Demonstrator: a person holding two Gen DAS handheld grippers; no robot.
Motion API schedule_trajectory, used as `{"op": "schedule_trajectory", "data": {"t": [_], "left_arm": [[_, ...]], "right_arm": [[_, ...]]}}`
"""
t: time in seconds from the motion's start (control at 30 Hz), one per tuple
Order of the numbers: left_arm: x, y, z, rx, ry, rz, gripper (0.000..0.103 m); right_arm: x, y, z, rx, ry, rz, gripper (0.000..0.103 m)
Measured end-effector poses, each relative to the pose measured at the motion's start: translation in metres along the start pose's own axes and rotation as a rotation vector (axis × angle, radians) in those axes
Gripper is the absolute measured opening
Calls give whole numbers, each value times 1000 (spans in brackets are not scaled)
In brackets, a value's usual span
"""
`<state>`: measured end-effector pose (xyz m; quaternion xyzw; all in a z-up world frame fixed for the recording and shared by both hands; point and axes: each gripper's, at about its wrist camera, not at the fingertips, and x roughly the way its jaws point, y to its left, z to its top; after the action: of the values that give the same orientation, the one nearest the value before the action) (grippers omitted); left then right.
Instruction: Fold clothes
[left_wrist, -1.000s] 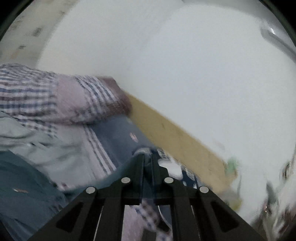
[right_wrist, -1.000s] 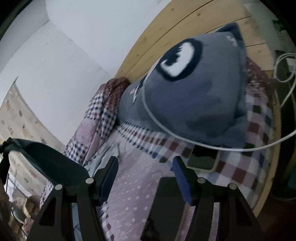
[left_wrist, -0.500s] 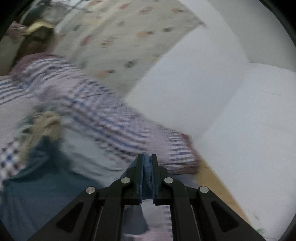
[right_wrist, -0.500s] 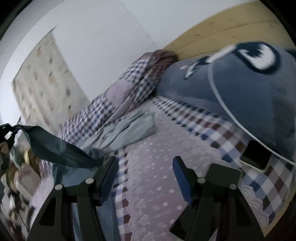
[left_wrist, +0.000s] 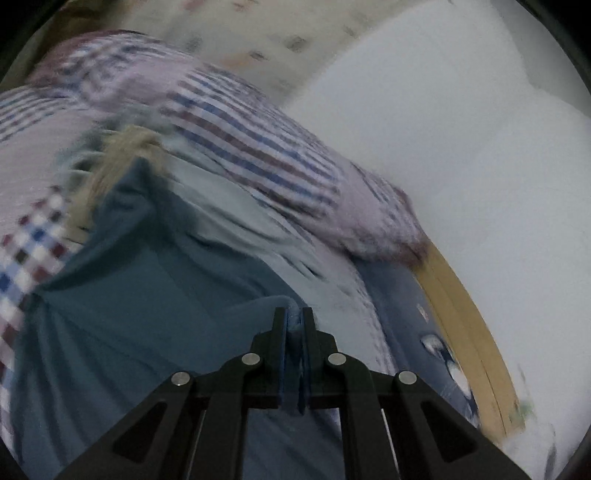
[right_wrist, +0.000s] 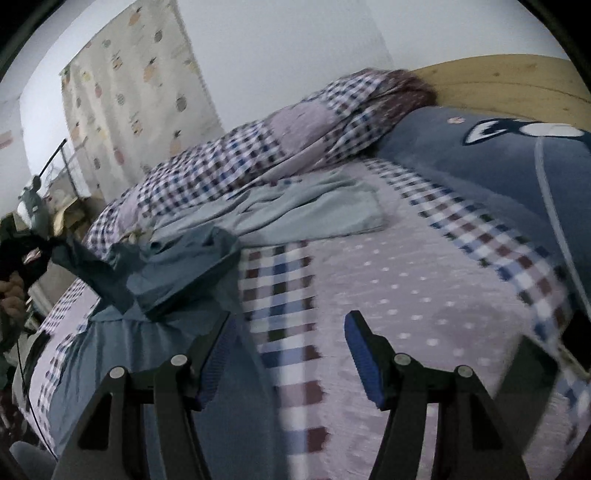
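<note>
A teal garment (left_wrist: 122, 314) spreads over the bed below my left gripper (left_wrist: 294, 321), which is shut on a fold of its cloth. In the right wrist view the same teal garment (right_wrist: 173, 269) lies rumpled at the left of the bed, one end pulled up toward the left edge where the other gripper holds it. My right gripper (right_wrist: 290, 325) hovers open over the checked bedspread, with nothing between its fingers; its left finger is close to the garment's edge. A pale green garment (right_wrist: 303, 210) lies crumpled farther back.
A rolled checked quilt (right_wrist: 280, 147) lies along the wall side of the bed. A blue pillow (right_wrist: 491, 162) rests against the wooden headboard (right_wrist: 509, 81), with a white cable across it. A patterned curtain (right_wrist: 136, 96) hangs at the back left. A dark phone (right_wrist: 535, 365) lies at the right.
Both views have swung from the headboard and wall toward the bed's middle. The left gripper stays shut on the teal cloth, which now drapes lower. The right gripper stays open.
</note>
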<state>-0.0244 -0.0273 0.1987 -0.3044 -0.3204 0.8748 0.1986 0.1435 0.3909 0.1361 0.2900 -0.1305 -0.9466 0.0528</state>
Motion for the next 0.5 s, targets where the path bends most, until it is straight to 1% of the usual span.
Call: {"op": "schedule_trajectory", "data": {"t": [0.07, 0.17, 0.23, 0.4, 0.47, 0.5], "left_arm": [[4, 1, -9, 13, 51, -30, 5], [1, -38, 3, 26, 43, -119, 5], [0, -64, 12, 35, 38, -178, 5], [-5, -129, 33, 57, 24, -326, 5], [-7, -153, 42, 64, 13, -383, 5], [-12, -151, 53, 44, -44, -381, 5]], "right_arm": [[15, 11, 1, -19, 28, 25, 65], [42, 26, 2, -52, 79, 52, 65], [60, 33, 3, -76, 105, 54, 65], [125, 54, 1, -140, 211, 53, 65], [146, 62, -4, -175, 261, 50, 58], [154, 64, -7, -194, 293, 40, 49]]}}
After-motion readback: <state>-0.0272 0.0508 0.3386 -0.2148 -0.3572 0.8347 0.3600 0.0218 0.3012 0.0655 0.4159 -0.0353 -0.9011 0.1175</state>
